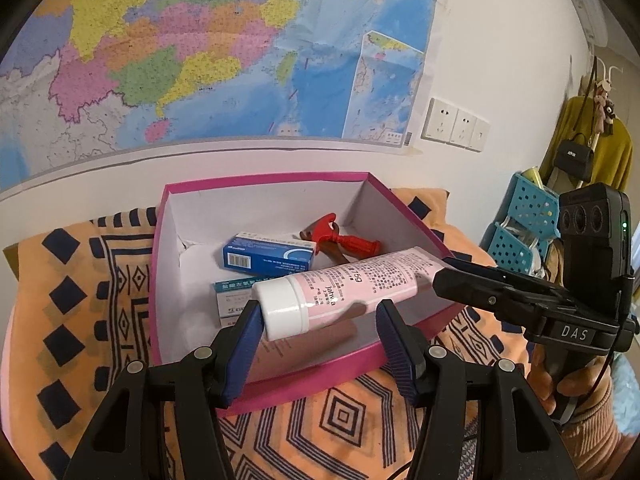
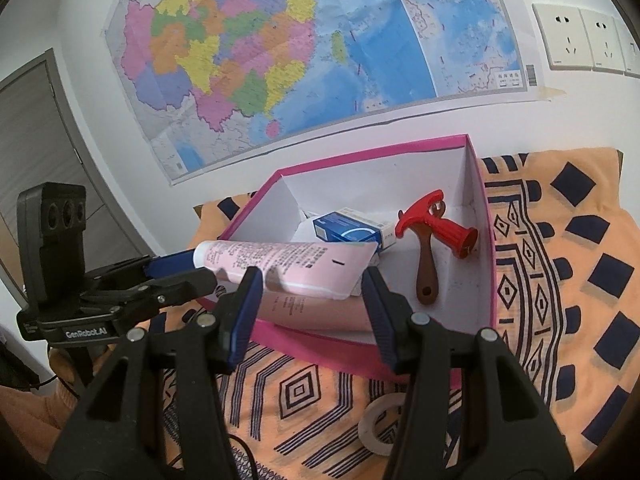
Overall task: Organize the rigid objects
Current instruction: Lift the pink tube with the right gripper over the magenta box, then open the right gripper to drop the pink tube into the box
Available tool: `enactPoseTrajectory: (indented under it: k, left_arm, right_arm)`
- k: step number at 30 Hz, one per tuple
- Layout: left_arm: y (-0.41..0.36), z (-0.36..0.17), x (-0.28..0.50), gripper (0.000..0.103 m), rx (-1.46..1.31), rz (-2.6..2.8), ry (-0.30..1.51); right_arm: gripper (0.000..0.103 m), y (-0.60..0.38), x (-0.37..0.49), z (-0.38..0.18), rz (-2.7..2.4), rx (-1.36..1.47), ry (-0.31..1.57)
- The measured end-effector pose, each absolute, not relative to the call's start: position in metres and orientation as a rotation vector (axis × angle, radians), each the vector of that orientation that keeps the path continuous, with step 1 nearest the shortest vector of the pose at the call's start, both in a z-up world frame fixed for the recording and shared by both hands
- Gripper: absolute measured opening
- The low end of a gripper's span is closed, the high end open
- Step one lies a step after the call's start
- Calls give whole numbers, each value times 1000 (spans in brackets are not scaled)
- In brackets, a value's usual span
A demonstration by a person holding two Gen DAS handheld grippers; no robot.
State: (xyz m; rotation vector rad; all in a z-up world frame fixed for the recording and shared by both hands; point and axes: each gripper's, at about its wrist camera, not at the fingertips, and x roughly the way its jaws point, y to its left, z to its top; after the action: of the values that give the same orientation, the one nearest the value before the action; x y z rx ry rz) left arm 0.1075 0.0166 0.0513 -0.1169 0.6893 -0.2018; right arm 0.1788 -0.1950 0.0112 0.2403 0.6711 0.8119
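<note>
Pink cream tube (image 1: 352, 288) w/ white cap (image 1: 282, 310) up over the near part of the open pink box (image 1: 264, 178), lying roughly level, crosswise to both sets of fingers.

Left gripper (image 1: 320, 308): fingers apart, cap end against the left blue pad (image 1: 250, 340), tube body slanting away past the tip of the other finger. Firm clamp or just contact – cannot tell.

Right gripper (image 2: 311, 276): fingers apart too, flat crimped end of tube close against the right pad (image 2: 378, 320), body running left across the other fingertip. Same doubt re actual squeeze. Seen from the left wrist cam, gripped from below by a hand (image 1: 568, 384) in an orange-brown sleeve.

Inside box, on its white floor:
- blue carton (image 1: 268, 256) w/ barcode, approx mid-box
- teal-and-white carton (image 1: 232, 296) nearer, partly hidden by the tube
- red hammer-shaped tool (image 2: 436, 224) lying over a brown wooden handle (image 2: 426, 276), toward the right wall

Box set on an orange cloth (image 1: 80, 320) w/ dark-blue geometric print. White tape roll (image 2: 380, 424) flat on the cloth – in front of the box, outside it.

Behind: coloured map (image 1: 180, 60) on white wall, row of wall sockets (image 1: 456, 124) to its right, blue perforated basket (image 1: 524, 216) far right.
</note>
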Motion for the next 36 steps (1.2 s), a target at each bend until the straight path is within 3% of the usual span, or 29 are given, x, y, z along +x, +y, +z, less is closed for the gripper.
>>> enactPoseTrajectory:
  k: [25,36]
  left_arm:
    - [27,15,151,58,-145,-157,816]
    - [30,23,128,59,-146,-171,761]
  right_arm:
    - [54,-152,210,-10,835,169,791]
    - [54,-179,194,2,844,208,740]
